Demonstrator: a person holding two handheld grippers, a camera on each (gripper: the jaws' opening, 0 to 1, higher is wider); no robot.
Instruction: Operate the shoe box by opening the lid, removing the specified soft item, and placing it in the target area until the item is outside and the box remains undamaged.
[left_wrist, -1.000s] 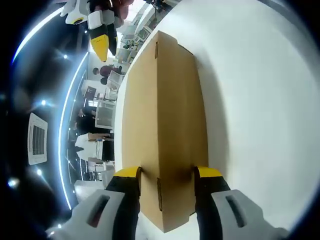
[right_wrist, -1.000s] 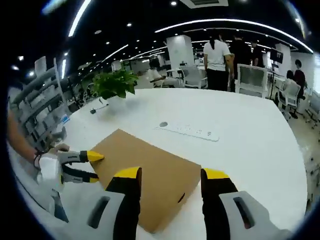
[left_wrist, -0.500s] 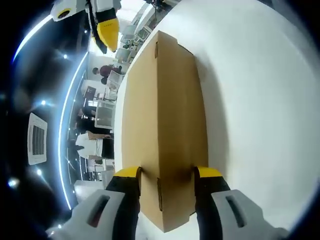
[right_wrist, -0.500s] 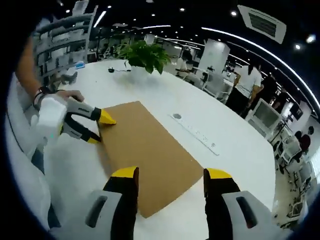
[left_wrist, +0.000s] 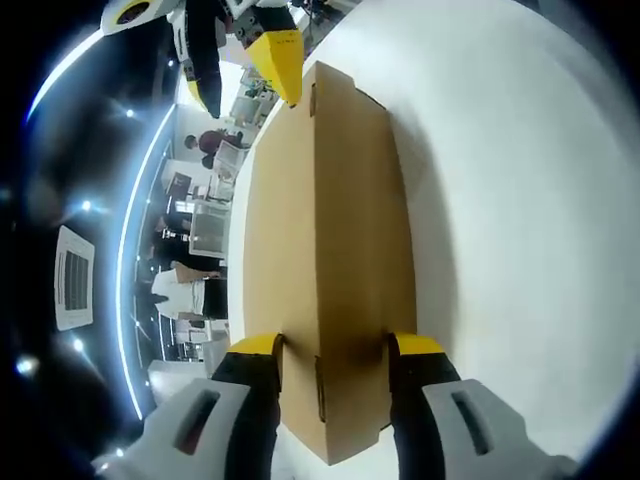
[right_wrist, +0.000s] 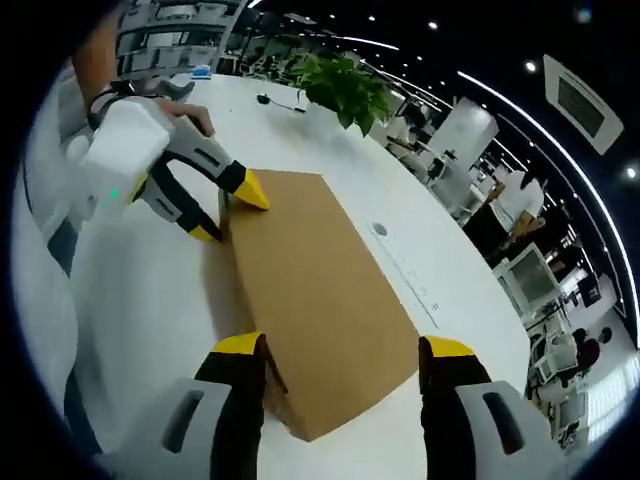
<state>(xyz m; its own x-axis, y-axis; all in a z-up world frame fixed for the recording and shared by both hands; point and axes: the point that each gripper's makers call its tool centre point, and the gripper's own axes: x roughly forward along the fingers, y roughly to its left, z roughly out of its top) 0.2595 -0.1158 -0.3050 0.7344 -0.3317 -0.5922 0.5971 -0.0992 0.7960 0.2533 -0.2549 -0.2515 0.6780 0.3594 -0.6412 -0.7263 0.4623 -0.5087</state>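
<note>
- The plain brown cardboard shoe box (right_wrist: 310, 300) lies flat and closed on the white round table (right_wrist: 150, 300), its long axis running away from both cameras.
- Thin cardboard like this probably weighs little and slides easily on the smooth tabletop; its walls and lid edge would likely crease under a hard pinch.
- A sound hold would be at the ends, low on the wall to steady it and under the lid's lip to lift. The soft item is hidden inside.
- The left gripper (left_wrist: 333, 350), white-bodied with yellow tips, has its jaws spread across one short end of the box, one tip on each side and close against the cardboard; whether it presses or merely straddles, I cannot tell.
- The right gripper (right_wrist: 342, 350) is spread wide at the opposite end, one jaw tip over the box's near corner, the other beyond its edge, clamping nothing.
</note>
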